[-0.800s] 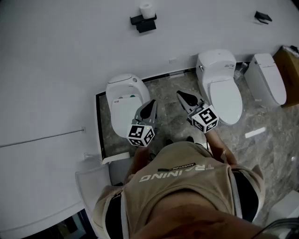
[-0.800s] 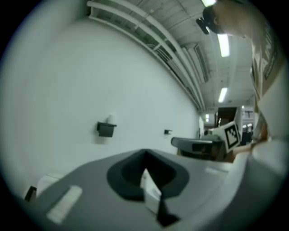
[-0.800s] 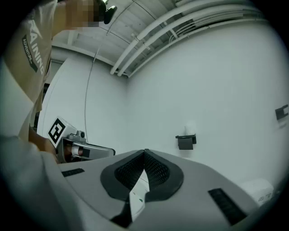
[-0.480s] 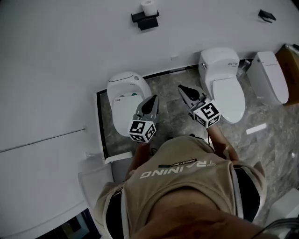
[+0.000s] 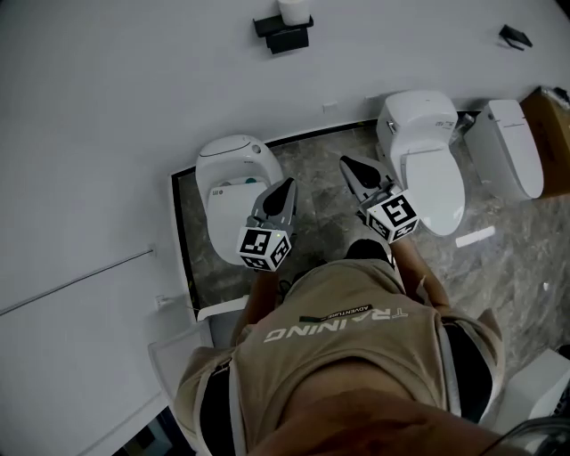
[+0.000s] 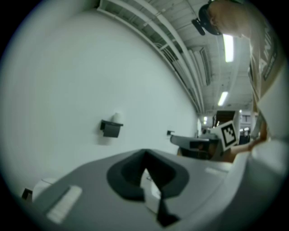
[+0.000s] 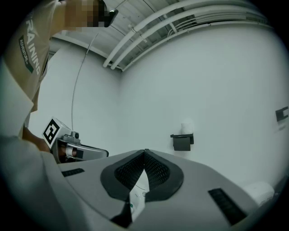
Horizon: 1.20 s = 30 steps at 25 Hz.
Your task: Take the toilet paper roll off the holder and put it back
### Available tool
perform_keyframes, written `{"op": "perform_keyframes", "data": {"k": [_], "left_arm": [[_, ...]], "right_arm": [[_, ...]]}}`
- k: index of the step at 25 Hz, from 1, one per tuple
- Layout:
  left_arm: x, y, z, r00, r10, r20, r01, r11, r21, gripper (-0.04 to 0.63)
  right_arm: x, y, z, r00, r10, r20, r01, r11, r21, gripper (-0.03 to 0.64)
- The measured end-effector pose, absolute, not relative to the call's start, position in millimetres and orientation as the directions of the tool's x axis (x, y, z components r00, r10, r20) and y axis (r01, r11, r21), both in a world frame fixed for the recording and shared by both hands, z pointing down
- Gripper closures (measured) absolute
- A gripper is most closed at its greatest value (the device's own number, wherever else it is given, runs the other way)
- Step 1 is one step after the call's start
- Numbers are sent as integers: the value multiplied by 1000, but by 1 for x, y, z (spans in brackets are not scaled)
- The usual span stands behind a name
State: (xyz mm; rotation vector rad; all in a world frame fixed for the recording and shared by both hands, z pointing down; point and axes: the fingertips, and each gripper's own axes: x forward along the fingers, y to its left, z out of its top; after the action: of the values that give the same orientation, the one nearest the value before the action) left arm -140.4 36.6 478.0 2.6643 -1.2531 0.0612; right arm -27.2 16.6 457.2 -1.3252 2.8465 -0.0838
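Left tongs [image 5: 286,184] and right tongs [image 5: 346,164] clenched empty, well apart from toilet paper roll [image 5: 294,9] on wall holder [image 5: 287,36].

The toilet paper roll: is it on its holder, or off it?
On the holder. The white toilet paper roll sits on top of the black holder fixed to the wall, and nothing is touching it.
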Motion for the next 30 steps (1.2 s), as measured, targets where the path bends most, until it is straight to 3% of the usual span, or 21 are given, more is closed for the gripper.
{"op": "perform_keyframes", "data": {"k": [6, 18, 30], "left_arm": [[-145, -11, 488, 634, -760, 142, -770, -606, 198, 595], [-72, -148, 469, 588, -797, 135, -799, -547, 251, 595], [-49, -221, 463, 596, -793, 125, -793, -558, 246, 595]], "right_arm": [[-16, -16, 468, -626, -778, 46, -779, 624, -58, 603], [40, -159, 469, -709, -704, 34, -704, 706, -75, 601], [25, -234, 476, -766, -641, 42, -640, 758, -125, 601]]}}
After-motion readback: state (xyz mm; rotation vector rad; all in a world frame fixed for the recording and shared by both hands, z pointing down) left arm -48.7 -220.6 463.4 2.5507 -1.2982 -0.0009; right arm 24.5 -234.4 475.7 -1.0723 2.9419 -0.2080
